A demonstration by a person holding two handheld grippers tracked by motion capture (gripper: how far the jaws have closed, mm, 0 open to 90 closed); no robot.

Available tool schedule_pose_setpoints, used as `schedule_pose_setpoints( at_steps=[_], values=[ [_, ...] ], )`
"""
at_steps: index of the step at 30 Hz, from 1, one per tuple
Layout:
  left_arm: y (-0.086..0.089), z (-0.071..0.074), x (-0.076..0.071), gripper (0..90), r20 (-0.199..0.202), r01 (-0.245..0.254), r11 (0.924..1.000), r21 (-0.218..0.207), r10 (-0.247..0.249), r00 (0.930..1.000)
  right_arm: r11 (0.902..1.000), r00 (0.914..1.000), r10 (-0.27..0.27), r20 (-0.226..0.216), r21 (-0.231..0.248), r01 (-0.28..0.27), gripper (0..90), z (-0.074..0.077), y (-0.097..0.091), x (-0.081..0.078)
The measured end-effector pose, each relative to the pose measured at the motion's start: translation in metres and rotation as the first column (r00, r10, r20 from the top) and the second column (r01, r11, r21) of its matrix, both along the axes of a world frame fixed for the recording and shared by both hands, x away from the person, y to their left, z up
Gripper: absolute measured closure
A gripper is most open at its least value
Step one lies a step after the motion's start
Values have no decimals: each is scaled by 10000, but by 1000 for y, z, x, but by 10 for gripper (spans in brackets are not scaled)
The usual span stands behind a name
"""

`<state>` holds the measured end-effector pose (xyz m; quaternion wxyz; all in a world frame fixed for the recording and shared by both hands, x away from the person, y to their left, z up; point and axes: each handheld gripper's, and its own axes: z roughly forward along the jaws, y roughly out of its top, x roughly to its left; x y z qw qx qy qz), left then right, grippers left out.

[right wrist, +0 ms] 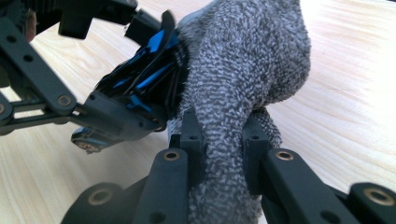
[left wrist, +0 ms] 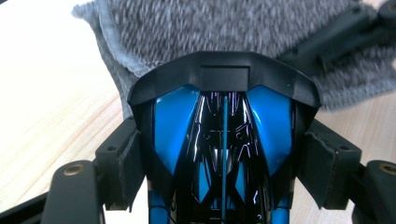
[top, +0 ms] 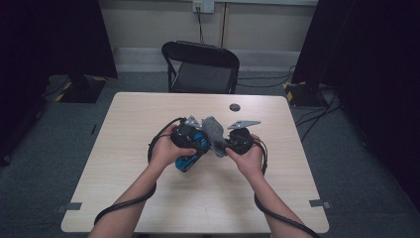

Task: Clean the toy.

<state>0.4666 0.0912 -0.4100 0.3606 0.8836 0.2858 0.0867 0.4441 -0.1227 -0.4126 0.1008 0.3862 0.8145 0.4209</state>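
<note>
A glossy blue and black toy car (left wrist: 223,140) sits between the jaws of my left gripper (left wrist: 224,161). Both pads press on its sides, so the gripper is shut on it. In the high view the car (top: 189,157) is held a little above the middle of the table, with the left gripper (top: 199,141) around it. My right gripper (right wrist: 223,135) is shut on a grey terry cloth (right wrist: 243,70). The cloth (top: 214,129) drapes against the car's far end (right wrist: 149,74). The left gripper's fingers (right wrist: 116,116) show at the left of the right gripper view.
The light wooden table (top: 148,198) has a small round black cap (top: 235,106) near its far edge. A black folding chair (top: 200,67) stands just beyond the table. Cables trail from both grippers toward the near edge.
</note>
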Motion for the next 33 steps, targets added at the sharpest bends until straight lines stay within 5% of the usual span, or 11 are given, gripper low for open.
schedule_pose_setpoints(
  at_steps=[33],
  values=[
    [-4,9,9,255,-27,-114,9999,106,114,9999,9964,9956,827,-438,-155,-835,760,-28,21,-9]
  ],
)
